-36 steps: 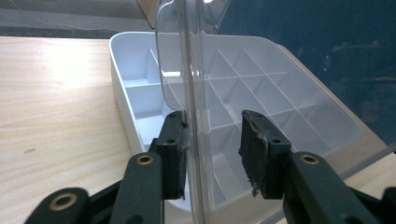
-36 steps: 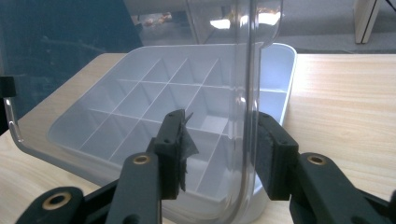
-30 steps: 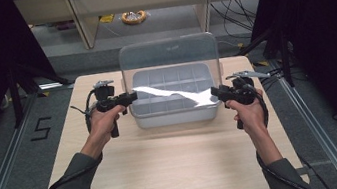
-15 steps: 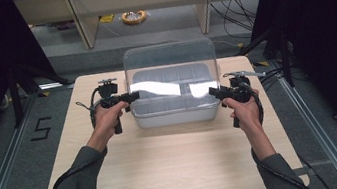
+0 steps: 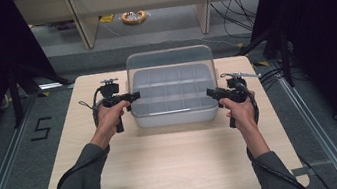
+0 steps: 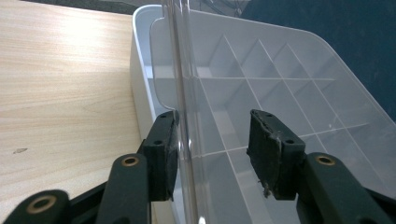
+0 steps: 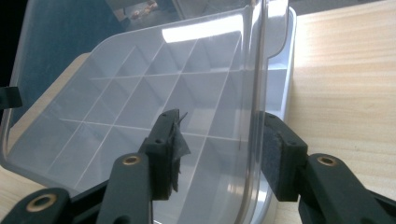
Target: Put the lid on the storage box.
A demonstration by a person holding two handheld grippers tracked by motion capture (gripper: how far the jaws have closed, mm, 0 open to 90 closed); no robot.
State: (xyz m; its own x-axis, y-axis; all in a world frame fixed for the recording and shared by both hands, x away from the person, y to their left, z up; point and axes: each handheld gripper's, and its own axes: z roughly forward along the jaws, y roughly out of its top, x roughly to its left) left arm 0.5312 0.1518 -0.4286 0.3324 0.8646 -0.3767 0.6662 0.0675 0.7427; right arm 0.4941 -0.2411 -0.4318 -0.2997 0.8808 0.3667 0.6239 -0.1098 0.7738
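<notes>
Straddling the lid's [image 5: 171, 69] side edges over the box [image 5: 175, 116], left gripper [image 6: 212, 154] and right gripper [image 7: 219, 154] have just been opening, jaws spread, unclamped.

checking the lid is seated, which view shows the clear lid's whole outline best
The high view: the clear lid shows whole over the white divided box. The left gripper view shows one side edge between open jaws; the right gripper view shows the opposite edge, likewise.
</notes>
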